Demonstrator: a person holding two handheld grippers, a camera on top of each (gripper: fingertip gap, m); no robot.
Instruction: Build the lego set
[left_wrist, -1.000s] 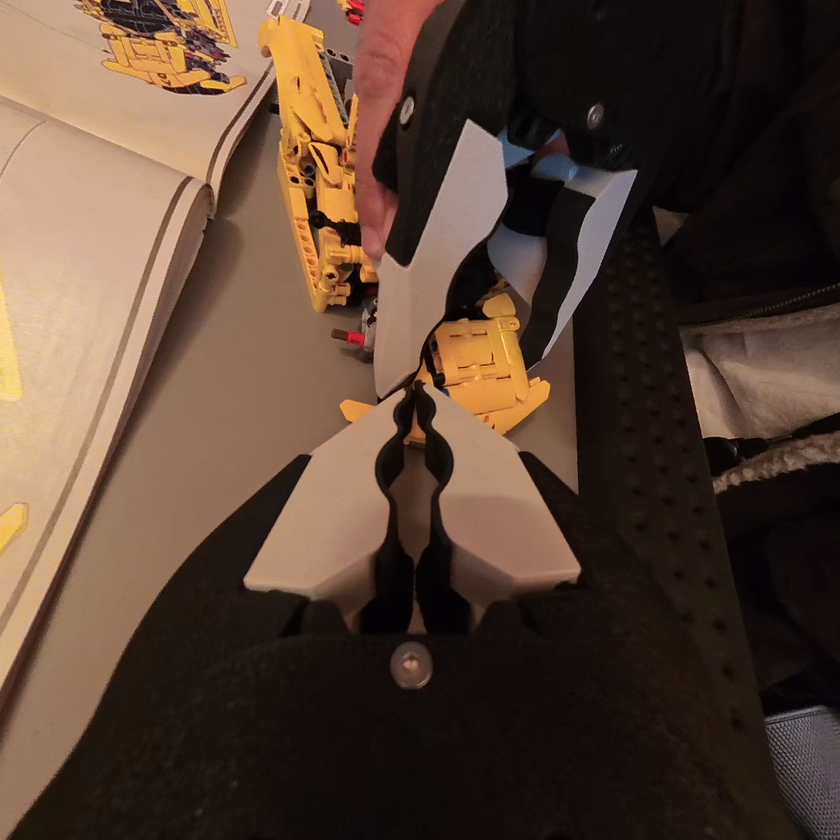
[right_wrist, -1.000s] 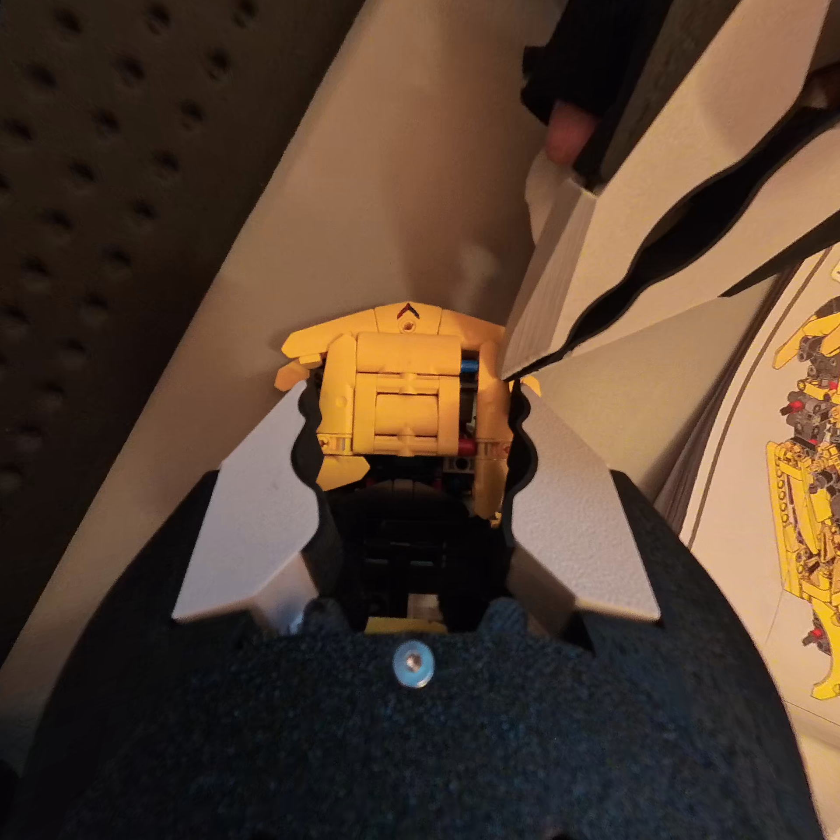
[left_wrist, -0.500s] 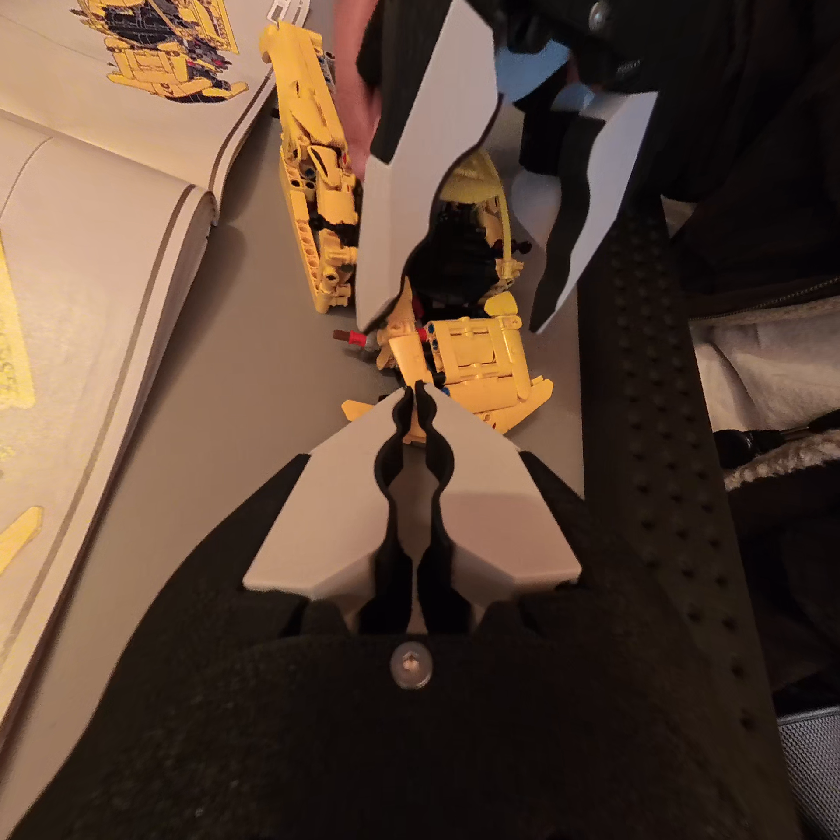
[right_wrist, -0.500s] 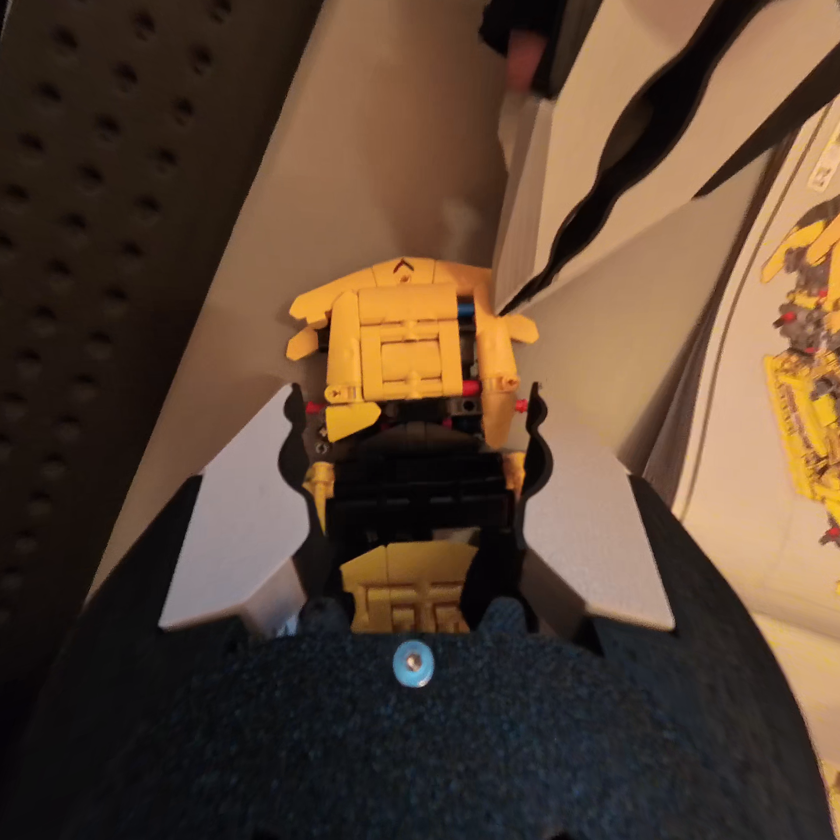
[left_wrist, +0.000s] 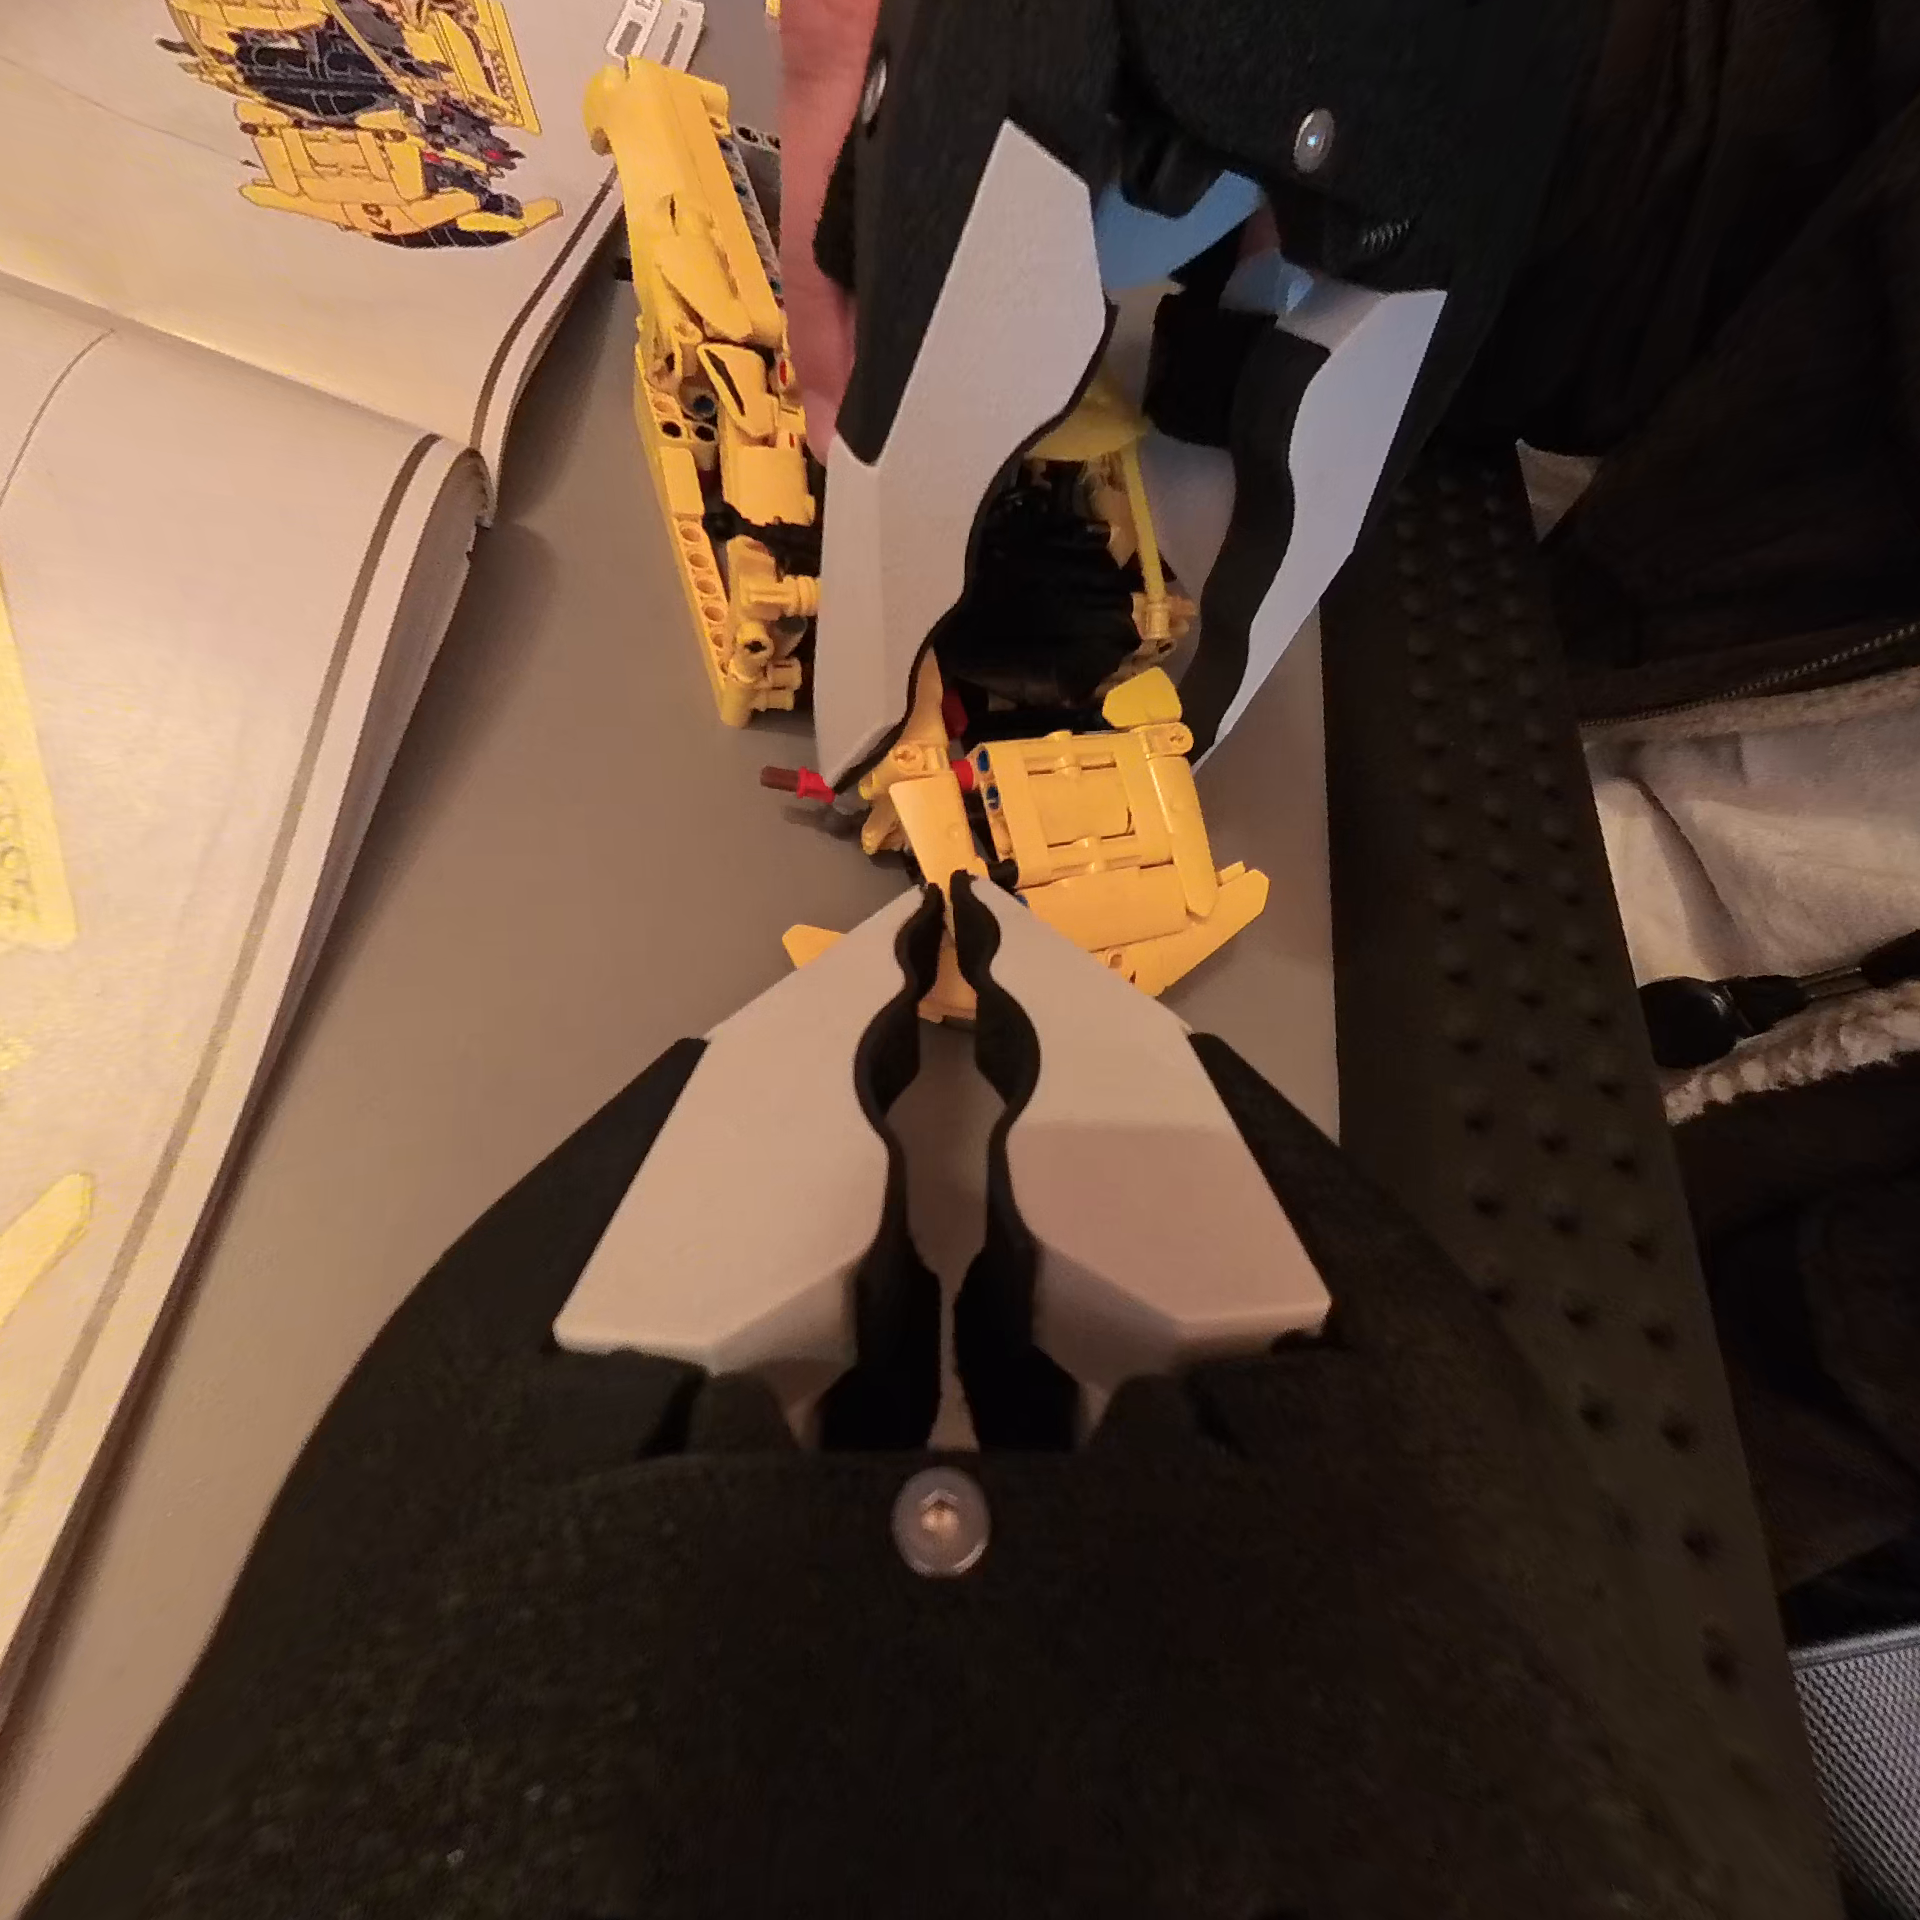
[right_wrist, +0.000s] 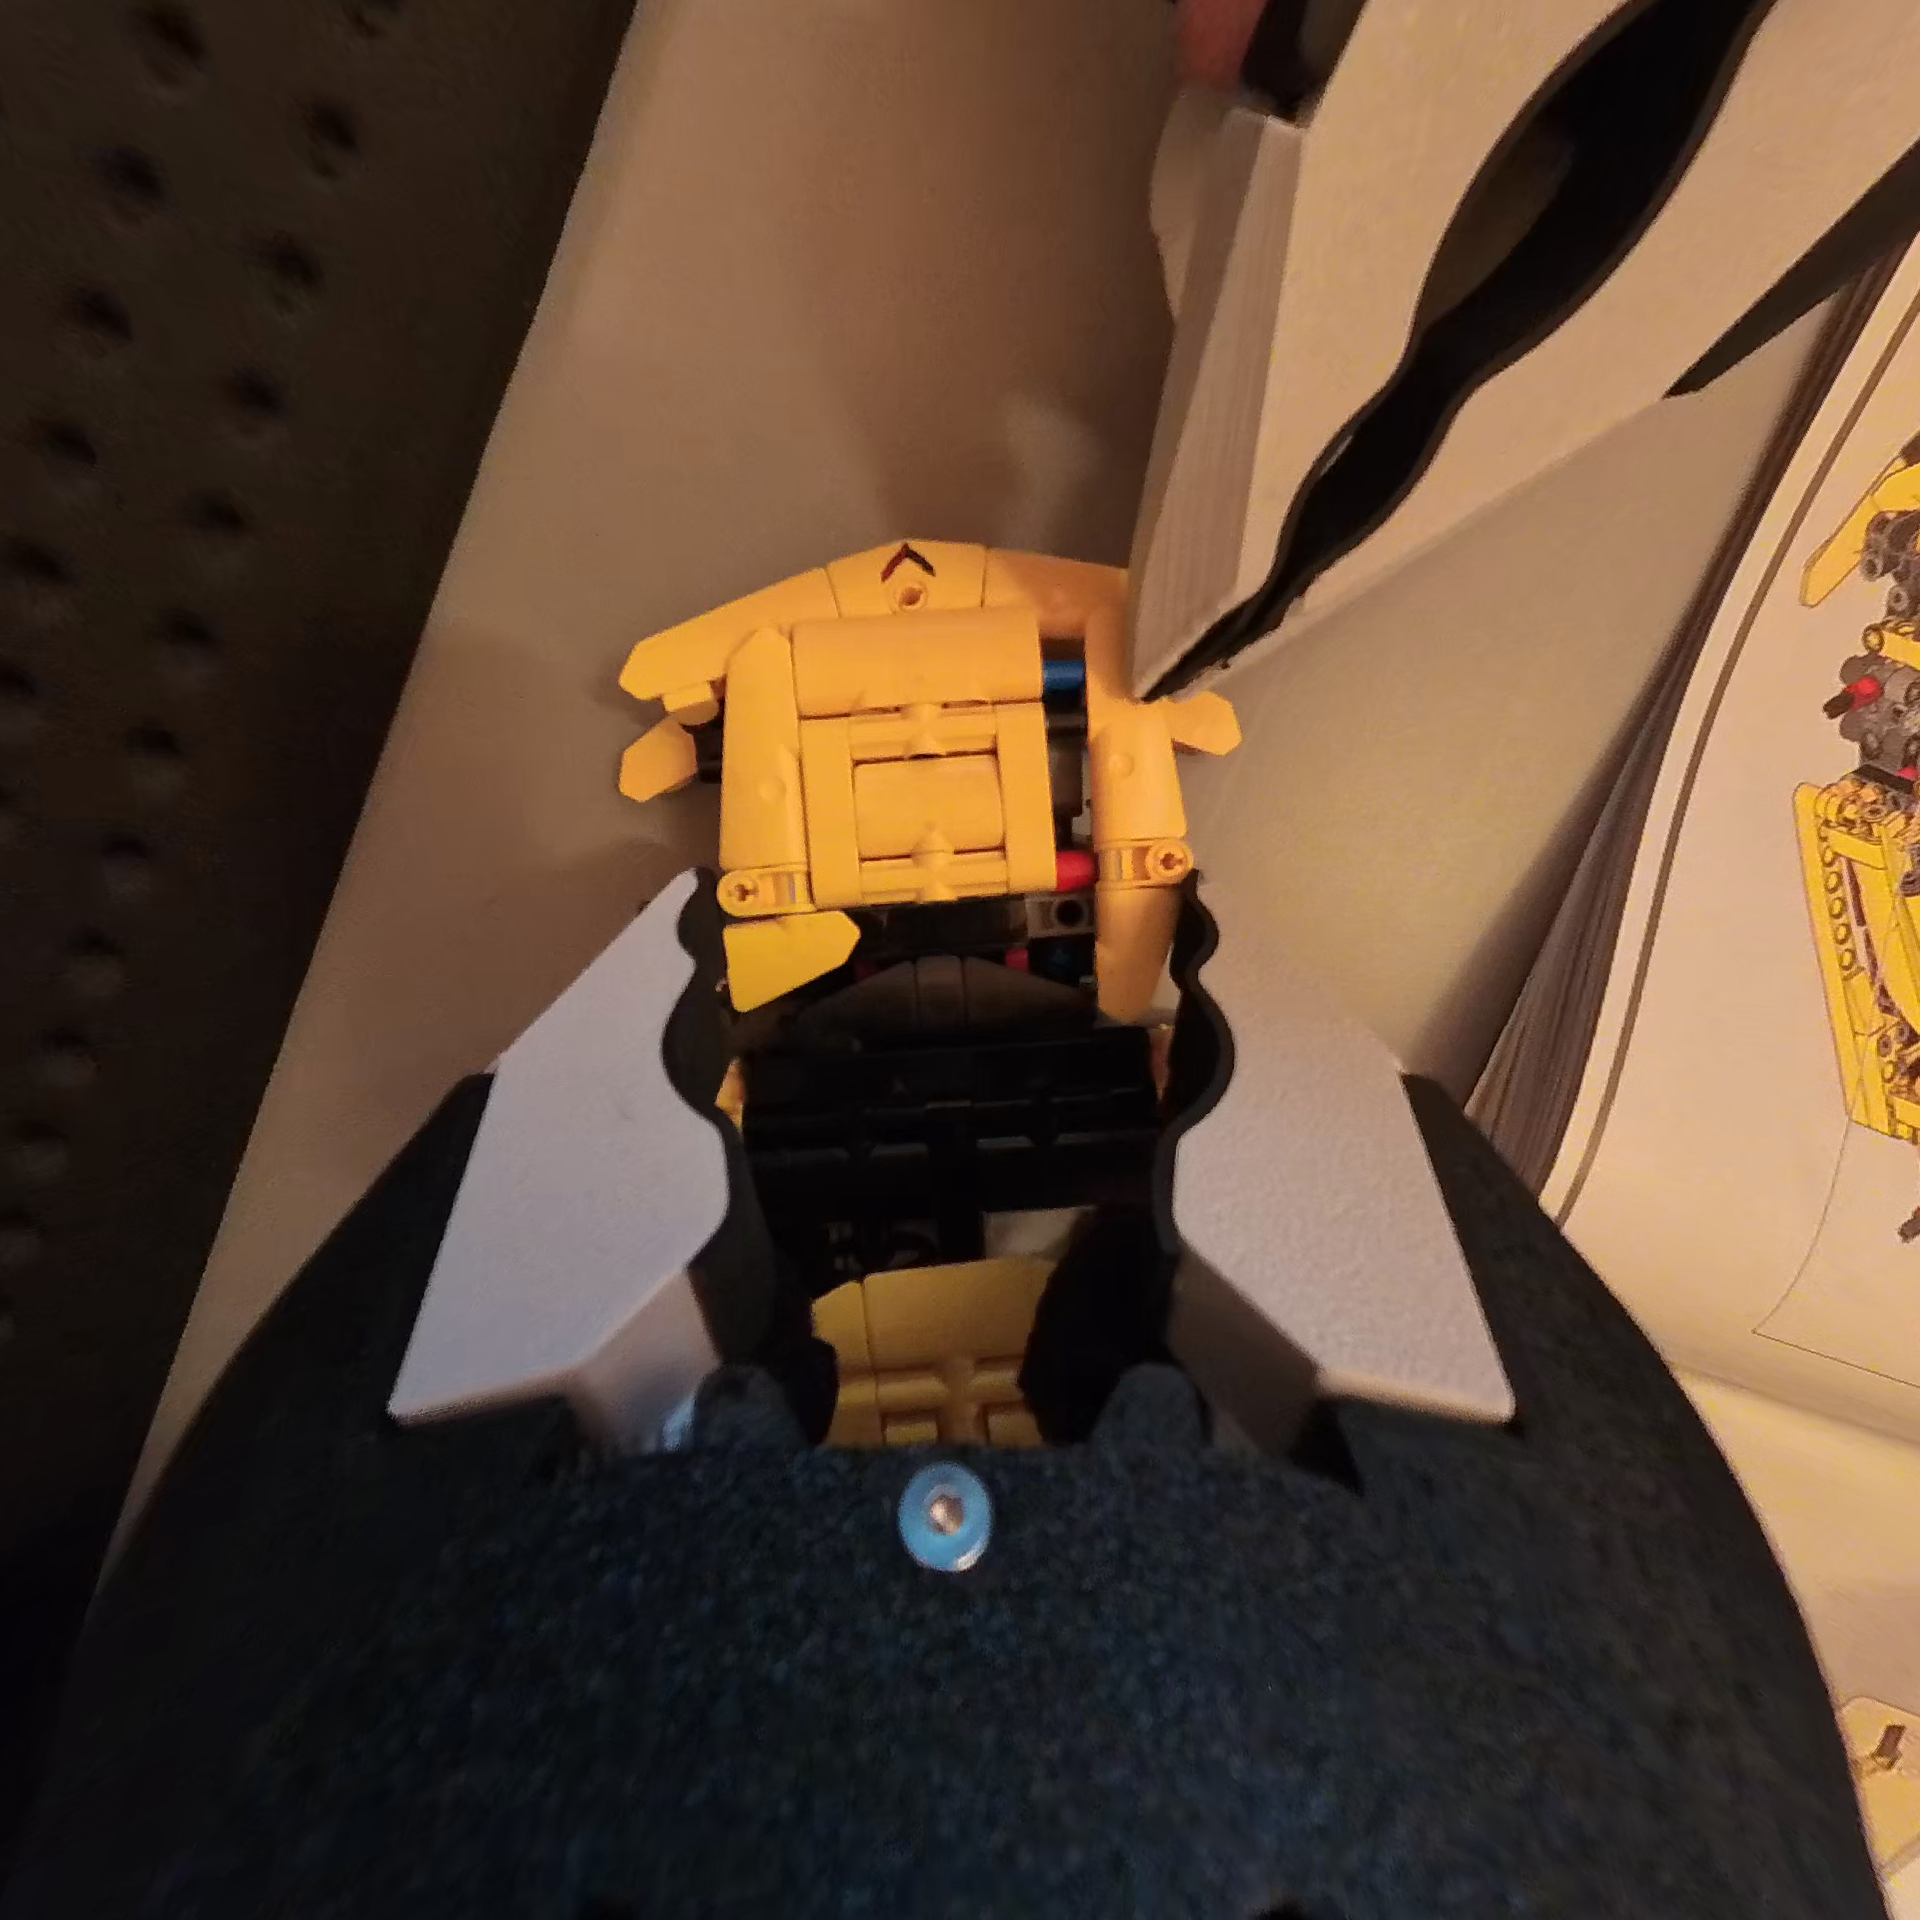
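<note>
The yellow-and-black lego model (right_wrist: 935, 831) is sitting on the grey table (left_wrist: 540, 883), close to its edge, and the right tool (right_wrist: 940, 925) has it by the black middle section — a finger on each side, spread wide and pinching the model between the dark pads. In the left wrist view you can see that same right tool (left_wrist: 1029, 727) coming down from above over the model (left_wrist: 1081, 831), with a hand (left_wrist: 821, 208) wrapped around its black body.

The left tool (left_wrist: 948, 883) has its fingers pressed almost together, just a thin slit between the tips. The tips sit right at the model's yellow front end, by the flat wing-like piece there. I can't tell if they're actually nipping anything or only touching it. From the right wrist view the left tool (right_wrist: 1195, 681) points at the model's top right corner.

Just beside the model is a long yellow lego beam assembly (left_wrist: 717, 416) lying on the table, and an open instruction booklet (left_wrist: 208, 623) takes up the left side. A black dotted strip (left_wrist: 1507, 1039) runs along the table edge.
</note>
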